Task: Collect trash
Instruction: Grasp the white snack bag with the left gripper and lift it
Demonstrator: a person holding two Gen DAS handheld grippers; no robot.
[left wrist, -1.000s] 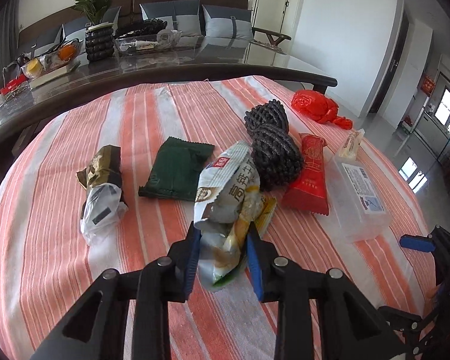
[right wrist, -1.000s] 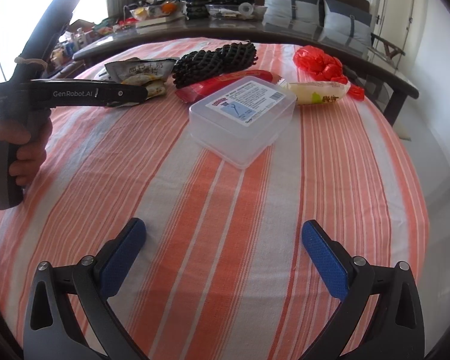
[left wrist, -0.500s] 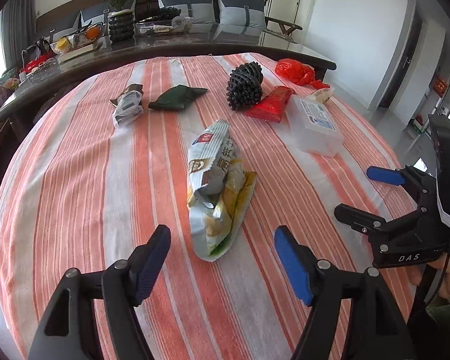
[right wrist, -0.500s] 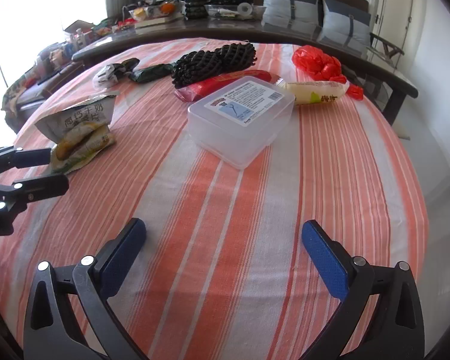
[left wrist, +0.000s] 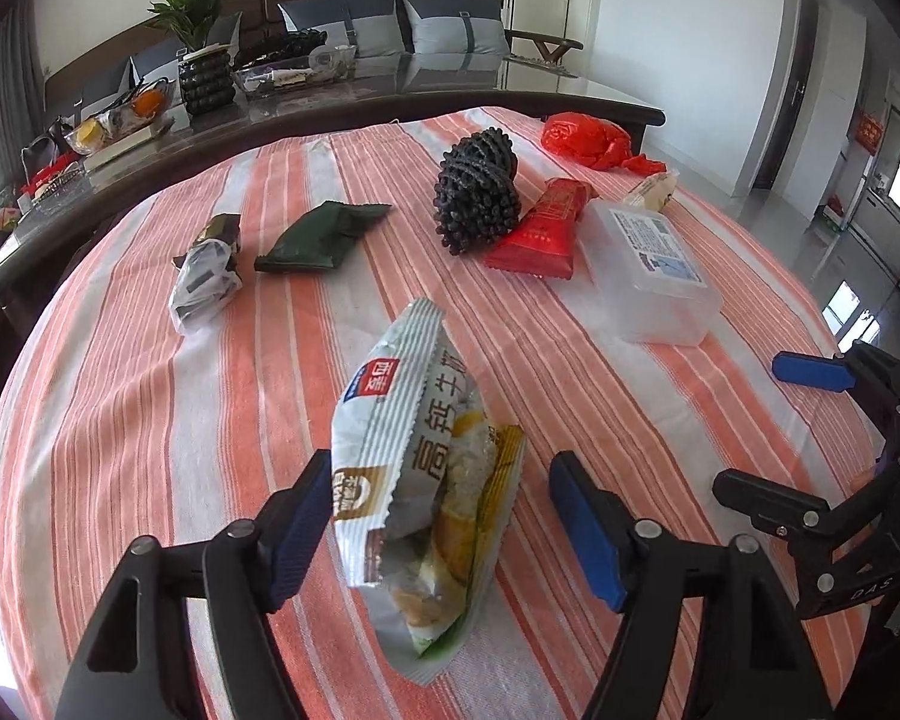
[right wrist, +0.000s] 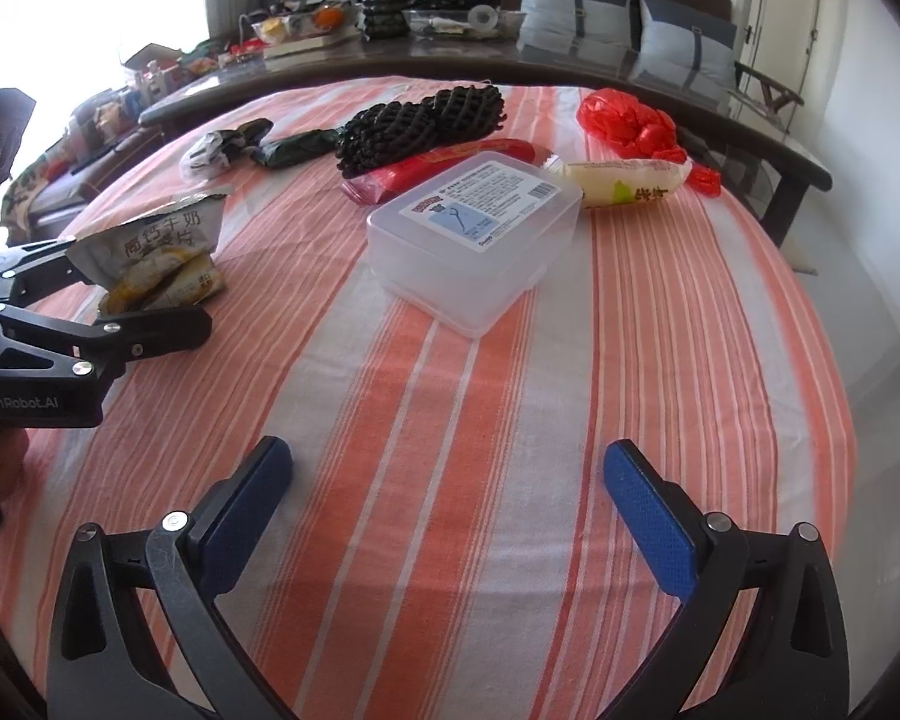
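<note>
Left hand-held gripper (left wrist: 438,525) wide open round snack bag (left wrist: 426,480), holding nothing. Center, then close on bag's middle. Right hand-held gripper (right wrist: 444,516) open, empty.

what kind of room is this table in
Most likely a home living or dining room: a sofa with grey cushions along the back wall, a potted plant on a dark side table, and a striped tablecloth strewn with snack wrappers.

Red wrapper (right wrist: 450,171) mostly hidden behind clear plastic box (right wrist: 474,234), box label print too small to read, right gripper (left wrist: 810,432) cut off at right edge
</note>
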